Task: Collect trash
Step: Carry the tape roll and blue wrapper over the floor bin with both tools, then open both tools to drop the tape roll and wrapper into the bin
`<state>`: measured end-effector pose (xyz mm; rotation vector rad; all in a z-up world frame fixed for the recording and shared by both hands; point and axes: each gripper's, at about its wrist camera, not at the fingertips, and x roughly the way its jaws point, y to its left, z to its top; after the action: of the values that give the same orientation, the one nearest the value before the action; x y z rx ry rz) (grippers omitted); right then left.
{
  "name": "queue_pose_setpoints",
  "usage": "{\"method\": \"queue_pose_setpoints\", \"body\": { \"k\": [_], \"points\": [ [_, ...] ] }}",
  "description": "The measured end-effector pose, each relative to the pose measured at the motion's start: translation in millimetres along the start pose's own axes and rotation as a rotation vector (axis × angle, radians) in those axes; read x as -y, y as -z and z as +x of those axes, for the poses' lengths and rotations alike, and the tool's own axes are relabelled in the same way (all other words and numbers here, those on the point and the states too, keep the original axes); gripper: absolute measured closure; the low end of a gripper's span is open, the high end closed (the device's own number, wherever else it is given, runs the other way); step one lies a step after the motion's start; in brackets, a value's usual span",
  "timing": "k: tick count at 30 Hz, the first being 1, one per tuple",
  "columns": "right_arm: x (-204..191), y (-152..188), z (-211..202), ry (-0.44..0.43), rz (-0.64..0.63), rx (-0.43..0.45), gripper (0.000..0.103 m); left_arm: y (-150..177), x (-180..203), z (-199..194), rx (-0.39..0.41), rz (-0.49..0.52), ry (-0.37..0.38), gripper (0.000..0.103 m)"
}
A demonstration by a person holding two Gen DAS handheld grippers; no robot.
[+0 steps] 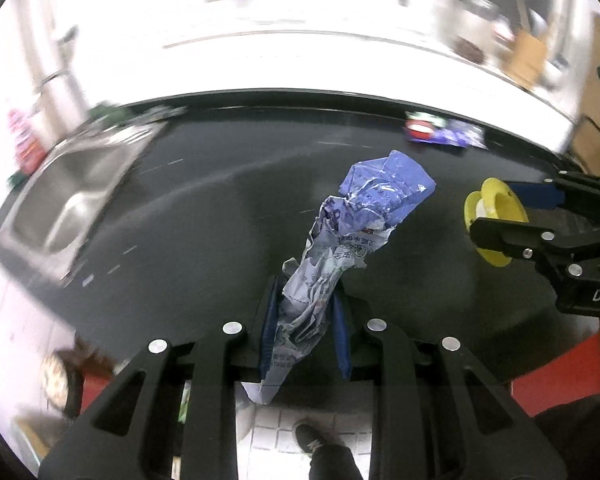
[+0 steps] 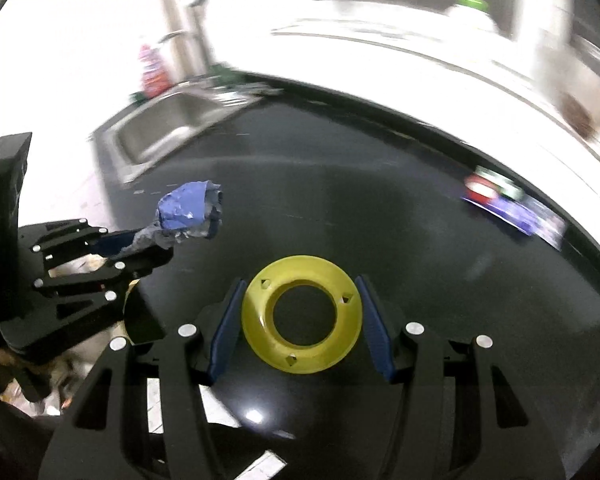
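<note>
My left gripper (image 1: 305,312) is shut on a crumpled blue and white wrapper (image 1: 352,232) and holds it above the black counter (image 1: 204,216). The wrapper sticks up and forward past the fingers. My right gripper (image 2: 300,312) is shut on a yellow plastic spool (image 2: 302,314), flat face toward the camera. In the left wrist view the right gripper (image 1: 500,220) with the spool (image 1: 494,220) is at the right. In the right wrist view the left gripper (image 2: 140,244) with the wrapper (image 2: 190,210) is at the left.
A steel sink (image 1: 72,204) is set in the counter's left end, also in the right wrist view (image 2: 160,132). A red, green and purple packet (image 1: 444,132) lies near the counter's far edge, also seen in the right wrist view (image 2: 512,204). White tiled floor and a shoe (image 1: 312,440) show below.
</note>
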<state>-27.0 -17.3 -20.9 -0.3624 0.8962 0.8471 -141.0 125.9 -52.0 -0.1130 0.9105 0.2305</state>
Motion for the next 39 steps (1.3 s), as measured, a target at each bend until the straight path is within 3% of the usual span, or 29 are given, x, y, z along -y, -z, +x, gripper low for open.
{"method": "queue_pose_setpoints", "body": {
  "k": [11,19,28,39],
  "points": [
    [-174,-33,66,-0.276,-0.266,-0.087,0.048,103,-136,-55,-0.047,-0.338,-0.243,0.079],
    [-274,-29,107,-0.407,-0.362,-0.187,0.048,165,-187,-68,-0.096,-0.489,-0.315,0.079],
    [-324,-32,151,-0.432,-0.374,-0.291,0.048,199,-233,-55,-0.129,-0.627,-0.333,0.079],
    [-329,-39,178,-0.422,-0.351,-0.342,0.048,192,-257,-38,-0.135,-0.652,-0.323,0.079]
  ]
}}
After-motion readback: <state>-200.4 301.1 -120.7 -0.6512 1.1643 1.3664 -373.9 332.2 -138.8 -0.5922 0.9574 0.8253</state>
